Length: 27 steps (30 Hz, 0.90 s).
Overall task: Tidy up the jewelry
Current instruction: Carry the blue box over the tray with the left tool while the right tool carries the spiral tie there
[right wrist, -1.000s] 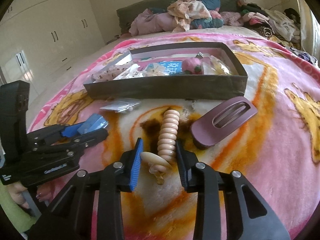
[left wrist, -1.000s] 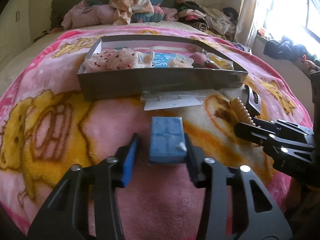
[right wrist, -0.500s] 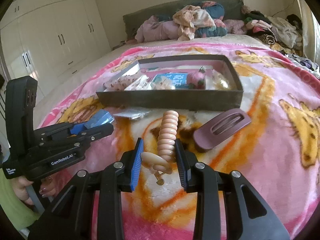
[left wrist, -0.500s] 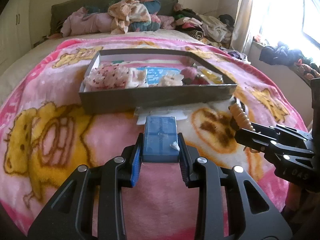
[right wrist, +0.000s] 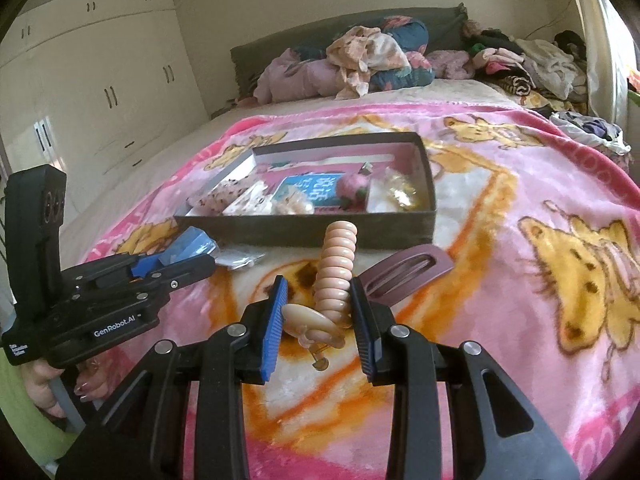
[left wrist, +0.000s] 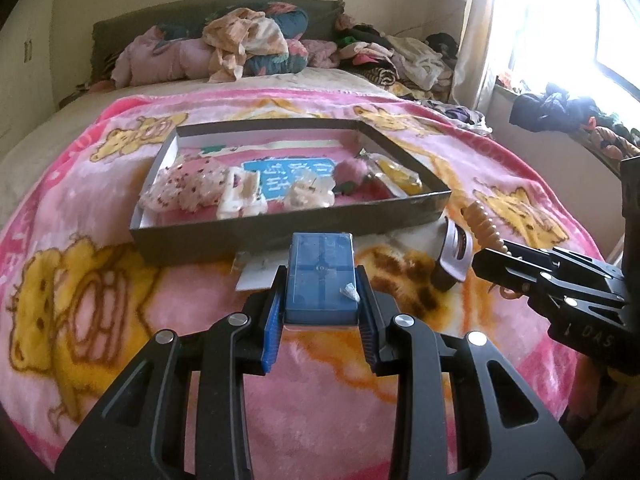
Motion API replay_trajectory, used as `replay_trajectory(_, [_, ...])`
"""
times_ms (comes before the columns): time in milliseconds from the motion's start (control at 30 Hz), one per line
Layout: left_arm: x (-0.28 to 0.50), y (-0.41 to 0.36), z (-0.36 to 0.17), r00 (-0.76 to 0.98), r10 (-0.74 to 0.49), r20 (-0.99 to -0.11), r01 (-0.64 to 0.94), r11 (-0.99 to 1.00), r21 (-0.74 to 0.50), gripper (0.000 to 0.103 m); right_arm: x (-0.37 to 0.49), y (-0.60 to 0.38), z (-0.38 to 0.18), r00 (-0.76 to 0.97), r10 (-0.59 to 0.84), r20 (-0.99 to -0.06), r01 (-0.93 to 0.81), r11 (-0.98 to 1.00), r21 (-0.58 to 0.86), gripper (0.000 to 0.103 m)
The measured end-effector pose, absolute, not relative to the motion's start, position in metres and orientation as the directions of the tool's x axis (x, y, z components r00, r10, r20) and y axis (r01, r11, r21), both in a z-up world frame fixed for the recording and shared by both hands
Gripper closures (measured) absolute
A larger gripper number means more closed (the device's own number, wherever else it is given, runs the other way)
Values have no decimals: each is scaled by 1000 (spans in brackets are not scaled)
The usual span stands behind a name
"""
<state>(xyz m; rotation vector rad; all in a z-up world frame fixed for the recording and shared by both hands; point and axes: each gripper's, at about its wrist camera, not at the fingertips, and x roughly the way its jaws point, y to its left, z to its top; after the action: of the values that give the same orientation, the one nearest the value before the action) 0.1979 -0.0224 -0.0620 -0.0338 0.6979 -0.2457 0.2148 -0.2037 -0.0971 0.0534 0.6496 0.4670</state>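
Observation:
My left gripper (left wrist: 320, 320) is shut on a small blue box (left wrist: 321, 276), lifted above the pink blanket; the blue box (right wrist: 191, 243) also shows at the left of the right wrist view. My right gripper (right wrist: 318, 318) is shut on a beige ribbed hair clip (right wrist: 335, 268), raised off the bed, and the clip (left wrist: 482, 228) shows at the right of the left wrist view. Ahead of both lies a shallow dark cardboard tray (left wrist: 280, 232) holding several packets of jewelry. A mauve oval hair clip (right wrist: 404, 270) rests on the blanket in front of the tray.
A clear plastic packet on a white card (left wrist: 256, 270) lies by the tray's near wall. Piles of clothes (left wrist: 248, 46) crowd the head of the bed. White wardrobes (right wrist: 100, 80) stand left. A hand (right wrist: 44, 384) grips the left gripper's handle.
Both grippers rose off the blanket, each carrying its item. The left jaws came in onto the blue box after the earliest frame. The tray now appears lower and farther in view.

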Motion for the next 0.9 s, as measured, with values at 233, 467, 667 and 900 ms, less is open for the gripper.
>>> replay_trajectory(233, [211,-34,-55,744,-240,-624,231,968,-96,79,224,-214,-90,713,421,-560,-383,904,193,73])
replay_trajectory(467, [227,-46,-45,752,-244,-612,248,966,-80,79,236,-226,-80,732,402,-549,-363,913,185,73])
replay_trajectory(667, [242,-50,-38,756,-240,-608,244,967,-79,79,247,-234,-74,745,387,-542,-343,921,186,73])
replay_trajectory(900, [260,-49,-35,759,-237,-607,233,969,-86,79,259,-237,-72,752,379,-540,-332,925,186,73])
